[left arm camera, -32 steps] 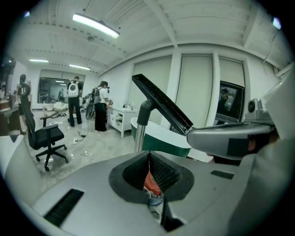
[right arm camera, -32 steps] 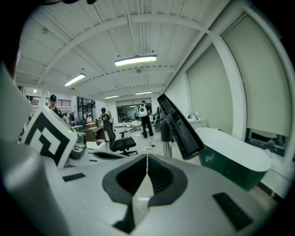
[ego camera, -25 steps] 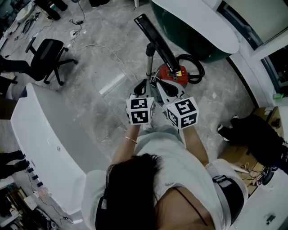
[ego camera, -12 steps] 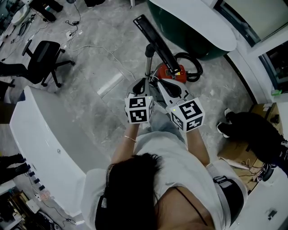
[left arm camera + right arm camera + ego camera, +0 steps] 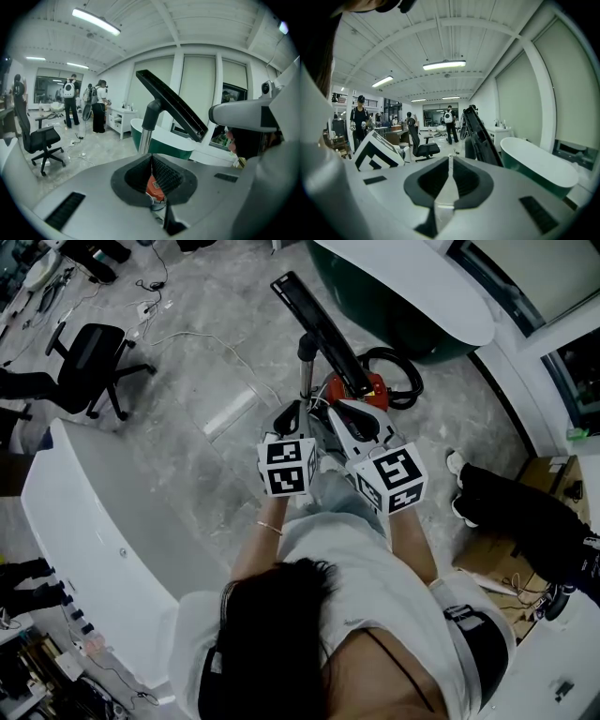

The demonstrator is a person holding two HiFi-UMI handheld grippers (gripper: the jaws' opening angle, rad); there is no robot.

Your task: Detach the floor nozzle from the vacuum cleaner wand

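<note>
The black floor nozzle (image 5: 321, 330) is raised in the air, tilted, on the end of the silver wand (image 5: 304, 373). Both stand just past my two grippers, above the red vacuum body (image 5: 364, 390) on the floor. My left gripper (image 5: 292, 414) is shut beside the wand's lower part. In the left gripper view its jaws (image 5: 151, 157) meet with nothing between them, and the wand (image 5: 145, 137) and nozzle (image 5: 172, 106) rise right behind. My right gripper (image 5: 352, 420) is also shut (image 5: 450, 162), with the nozzle (image 5: 481, 137) just to its right. What holds the wand up is hidden.
A black hose (image 5: 401, 369) loops behind the vacuum body. A green and white bathtub (image 5: 412, 296) stands at the back. There is an office chair (image 5: 94, 357) at far left and a white curved counter (image 5: 103, 540) at left. A person's legs in black (image 5: 525, 512) are at right. Cables (image 5: 206, 343) lie on the floor.
My right gripper has risen a little. The wand and nozzle have shifted slightly left in the head view. The person at the right has stepped closer. Both jaws stay shut.
</note>
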